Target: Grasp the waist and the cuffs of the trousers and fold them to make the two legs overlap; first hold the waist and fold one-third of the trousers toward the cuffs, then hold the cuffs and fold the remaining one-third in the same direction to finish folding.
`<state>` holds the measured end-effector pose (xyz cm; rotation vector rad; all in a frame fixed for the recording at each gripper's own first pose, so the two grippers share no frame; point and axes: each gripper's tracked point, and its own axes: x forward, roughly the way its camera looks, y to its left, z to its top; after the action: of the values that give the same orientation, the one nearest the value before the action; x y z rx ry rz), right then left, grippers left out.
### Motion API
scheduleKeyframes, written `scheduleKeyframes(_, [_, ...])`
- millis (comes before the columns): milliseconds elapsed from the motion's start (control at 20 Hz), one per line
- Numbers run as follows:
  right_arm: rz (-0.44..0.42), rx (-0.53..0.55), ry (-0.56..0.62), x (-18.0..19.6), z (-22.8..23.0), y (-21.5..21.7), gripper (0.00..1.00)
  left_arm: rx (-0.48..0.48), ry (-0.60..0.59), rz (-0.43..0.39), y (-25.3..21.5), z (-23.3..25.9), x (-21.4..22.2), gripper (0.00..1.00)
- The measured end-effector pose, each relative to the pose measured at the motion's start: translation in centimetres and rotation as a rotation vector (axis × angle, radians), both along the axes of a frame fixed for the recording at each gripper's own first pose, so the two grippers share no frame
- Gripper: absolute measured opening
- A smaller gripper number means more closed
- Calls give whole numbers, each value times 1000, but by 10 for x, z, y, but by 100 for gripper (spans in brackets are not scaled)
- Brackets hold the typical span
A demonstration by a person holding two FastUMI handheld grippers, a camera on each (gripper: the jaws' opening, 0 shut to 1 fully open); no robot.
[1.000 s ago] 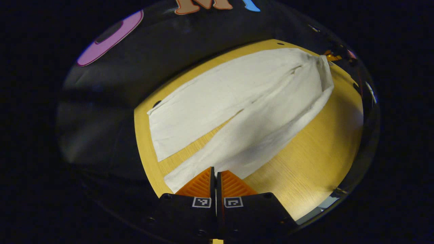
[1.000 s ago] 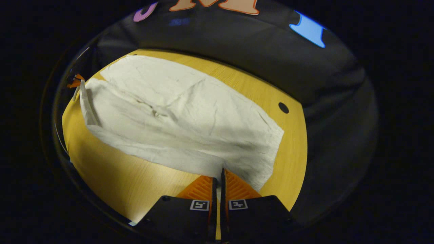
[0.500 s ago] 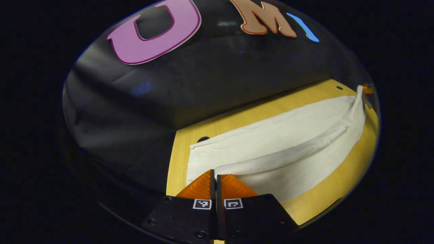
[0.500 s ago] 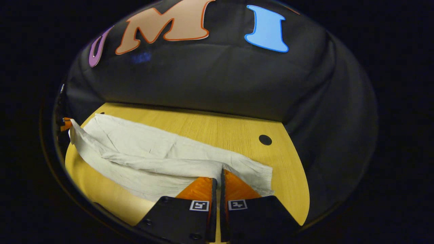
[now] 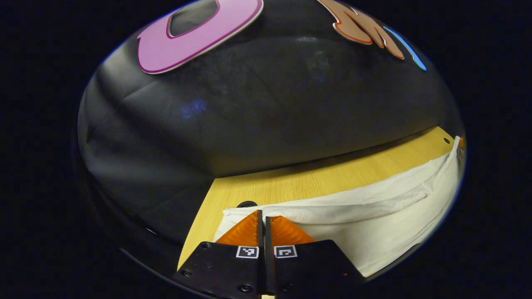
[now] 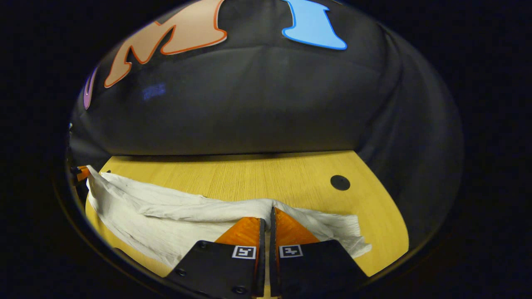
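The trousers (image 5: 374,216) are spread along the table (image 5: 291,185), before the booth wall. One end is pinched in the left claw (image 5: 262,220), the other end in the right claw (image 6: 268,216).

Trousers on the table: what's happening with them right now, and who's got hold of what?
A person is folding white trousers on a wooden table with two handheld grippers. The left gripper is shut on the fabric at one end, and the right gripper is shut on it at the other. The held edge is lifted, with the cloth sagging between them. The lengthwise fold, one leg over the other, looks underway but not laid flat.
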<state>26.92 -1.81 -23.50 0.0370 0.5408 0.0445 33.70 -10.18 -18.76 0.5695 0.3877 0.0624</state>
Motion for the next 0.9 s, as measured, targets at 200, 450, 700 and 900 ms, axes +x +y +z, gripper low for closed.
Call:
scheduleKeyframes(200, [-22, 89, -1, 12, -5, 1, 13, -26, -6, 8, 30, -13, 9, 0])
scheduleKeyframes(450, [-41, 151, -13, 6, 12, -10, 94, -190, -29, 40, 21, 7, -30, 67])
scheduleKeyframes(700, [-103, 123, -97, -26, 52, -61, 96, -340, -92, 38, -2, 31, -40, 95])
scheduleKeyframes(900, [-170, 104, -100, -58, 56, -111, 92, -335, -148, 18, -4, 38, -39, 95])
